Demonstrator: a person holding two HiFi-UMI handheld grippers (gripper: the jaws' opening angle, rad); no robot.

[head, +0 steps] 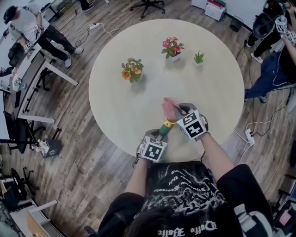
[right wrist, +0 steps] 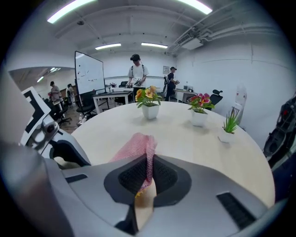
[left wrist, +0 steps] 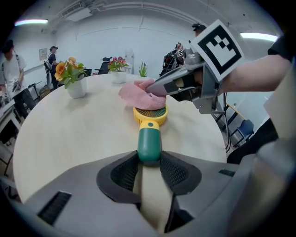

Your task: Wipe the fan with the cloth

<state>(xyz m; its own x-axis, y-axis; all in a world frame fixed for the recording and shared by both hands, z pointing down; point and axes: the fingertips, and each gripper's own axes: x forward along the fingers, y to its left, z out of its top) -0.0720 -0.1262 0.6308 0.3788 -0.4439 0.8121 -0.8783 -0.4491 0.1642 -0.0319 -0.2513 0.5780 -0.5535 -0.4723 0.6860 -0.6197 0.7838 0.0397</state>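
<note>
The left claw (left wrist: 149,163) clamps the fan (left wrist: 149,134) handle, low centre over the worktop (left wrist: 69,134); the right claw (right wrist: 148,176) pinches the cloth (right wrist: 134,148) upon it. Hard pressing may twist the fan loose.

Bright, even indoor light fills all three views. Long ceiling lights (right wrist: 74,10) glow white high above the right gripper (right wrist: 149,169), and two more strips flare at the upper corners of the left gripper view. The pale table (right wrist: 194,139) ahead of both grippers carries a soft sheen without hard glare. Shadows are faint and grey; one spreads just beside the flower pot (head: 132,69) well beyond the grippers. Both gripper views bulge like a fisheye, with black rounded corners and bent edges. Each gripper's own body, nearest the lens, looks soft. The fan (left wrist: 149,134) clamped in the left gripper (left wrist: 149,162) is sharp. The cloth (head: 169,109) pinched in the right gripper smears slightly in the head view.
</note>
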